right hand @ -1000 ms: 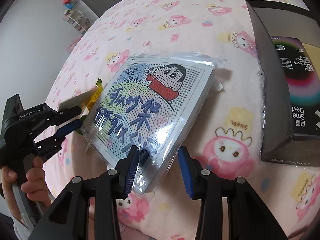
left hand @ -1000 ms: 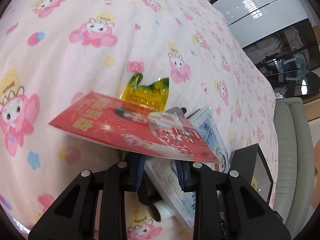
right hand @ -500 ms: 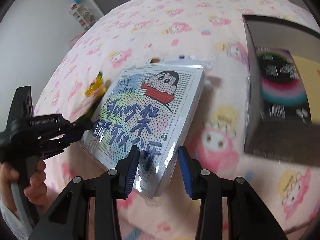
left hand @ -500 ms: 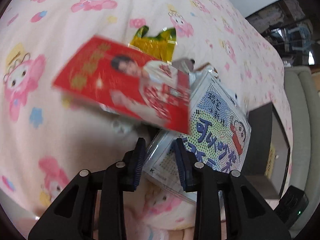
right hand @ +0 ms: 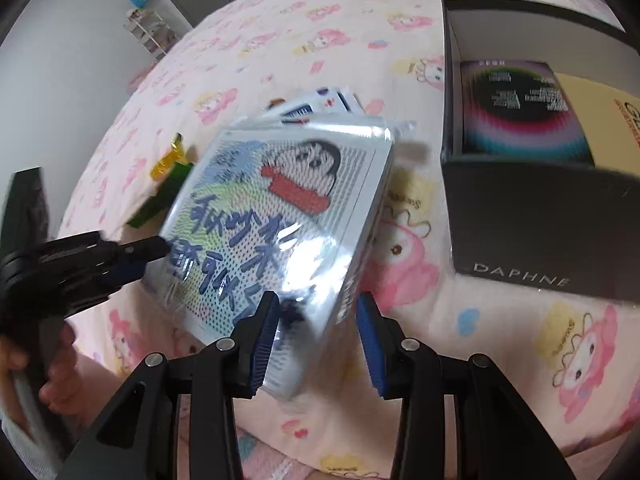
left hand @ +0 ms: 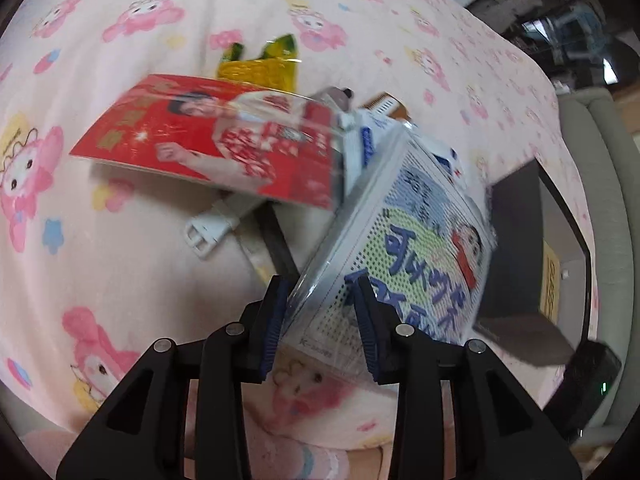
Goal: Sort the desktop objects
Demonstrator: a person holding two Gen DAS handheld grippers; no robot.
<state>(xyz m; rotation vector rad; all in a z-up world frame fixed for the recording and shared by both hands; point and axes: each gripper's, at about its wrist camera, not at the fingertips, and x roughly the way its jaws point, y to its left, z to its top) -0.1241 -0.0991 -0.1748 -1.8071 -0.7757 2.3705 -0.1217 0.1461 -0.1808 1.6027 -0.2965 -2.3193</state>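
Where writing can be read, it is "DAPHNE" in pale letters on the front wall of the open dark cardboard box (right hand: 532,216), which stands on the pink cartoon-print cloth (right hand: 304,20) with a black printed package and a yellow one inside.

Just beside the box, the plastic-wrapped cartoon-boy bead board (right hand: 280,220) is tilted above the cloth. The right gripper (right hand: 316,340) is clamped on its near corner.

Only the left wrist view shows the red printed booklet (left hand: 208,140), blurred, above a white plastic clip (left hand: 212,228), and the yellow-green foil packet (left hand: 260,66). There the left gripper (left hand: 320,320) has its jaws opening, with the board's edge between them.
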